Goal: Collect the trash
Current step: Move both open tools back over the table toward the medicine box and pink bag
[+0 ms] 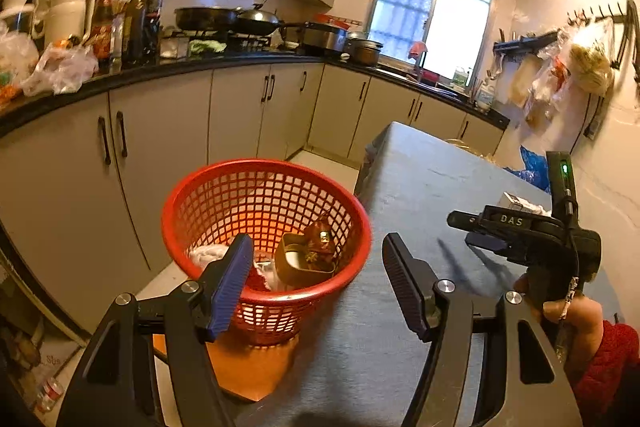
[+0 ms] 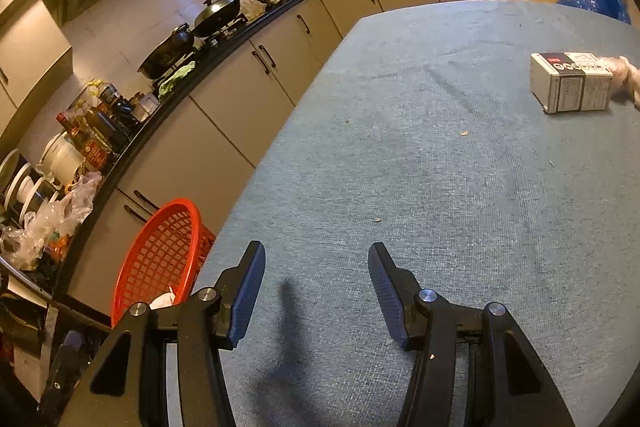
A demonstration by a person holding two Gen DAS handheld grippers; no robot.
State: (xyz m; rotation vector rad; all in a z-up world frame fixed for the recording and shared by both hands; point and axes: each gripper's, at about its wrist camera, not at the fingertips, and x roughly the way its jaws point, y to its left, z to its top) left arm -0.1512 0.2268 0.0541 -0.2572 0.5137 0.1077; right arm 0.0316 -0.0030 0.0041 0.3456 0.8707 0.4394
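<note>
Hovering over the near edge of the tabletop (image 1: 420, 187), the left gripper (image 1: 316, 283) stood with its jaws about half apart and nothing between them. Just beyond its left finger sat the red mesh basket (image 1: 264, 227), off the tabletop's left edge on an orange surface (image 1: 248, 367). Inside the basket lay a gold-coloured tin (image 1: 304, 261), some brown wrapping and a bit of white crumpled material (image 1: 208, 253). To the right, in the left wrist view, the right gripper's black body was held in a hand (image 1: 568, 307) with a red sleeve (image 1: 612, 359) behind it.

The right gripper (image 2: 316, 291) pointed down at the blue-grey cloth of the tabletop, its jaws likewise about half open and empty. Well ahead and to its right a white and black box (image 2: 572, 83) rested on the tabletop, with a piece of pale crumpled plastic (image 2: 628, 71) touching its far right end. A few small crumbs (image 2: 464, 133) dotted the cloth between the gripper and the box. In this view the basket showed at lower left, below the tabletop's edge.
</note>
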